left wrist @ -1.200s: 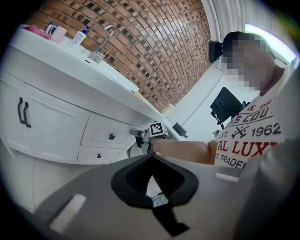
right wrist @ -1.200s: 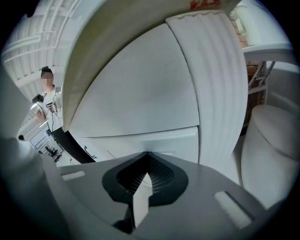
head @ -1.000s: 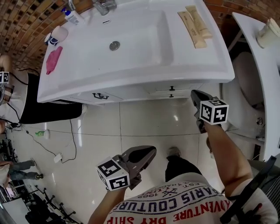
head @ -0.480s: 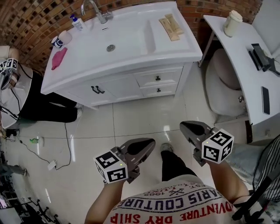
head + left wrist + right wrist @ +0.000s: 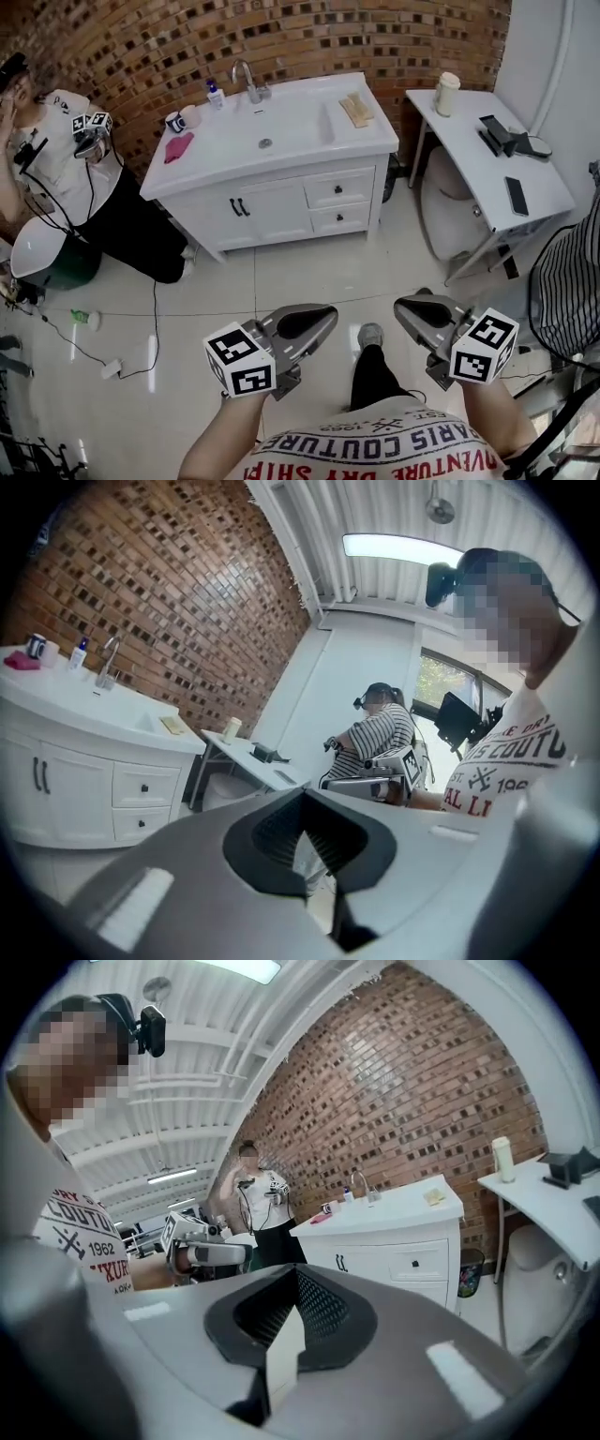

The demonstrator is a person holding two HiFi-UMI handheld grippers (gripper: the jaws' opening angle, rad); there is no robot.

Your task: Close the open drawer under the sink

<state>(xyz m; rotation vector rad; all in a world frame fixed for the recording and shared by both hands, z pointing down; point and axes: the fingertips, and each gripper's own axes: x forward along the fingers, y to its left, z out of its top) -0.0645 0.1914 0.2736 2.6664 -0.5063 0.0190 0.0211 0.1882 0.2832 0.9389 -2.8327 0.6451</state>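
Against the brick wall (image 5: 309, 37) stands one white cabinet (image 5: 281, 167) with a sink (image 5: 281, 131) and a single tap (image 5: 249, 86) on top. Its front has two doors (image 5: 267, 211) on the left and two drawers stacked on the right. The upper drawer (image 5: 339, 188) and the lower drawer (image 5: 338, 219) both sit flush with the front, shut.

On the counter I count one pink cloth (image 5: 178, 147), one mug (image 5: 175, 122), one small bottle (image 5: 216, 94) and two tan bars (image 5: 356, 110) side by side near the right edge.

The person wearing the camera holds two grippers low over the pale tiled floor (image 5: 309, 272), well apart from the cabinet. The left gripper (image 5: 317, 319) and the right gripper (image 5: 410, 309) each have their jaws pressed together, with nothing between them.

To the right of the cabinet is one white side table (image 5: 469, 150) holding one cup (image 5: 448, 94) and one phone (image 5: 517, 195).

Two other people are in the room — one in a white shirt (image 5: 66, 159) by the wall on the left, and one in a striped shirt (image 5: 380, 728) on the right.
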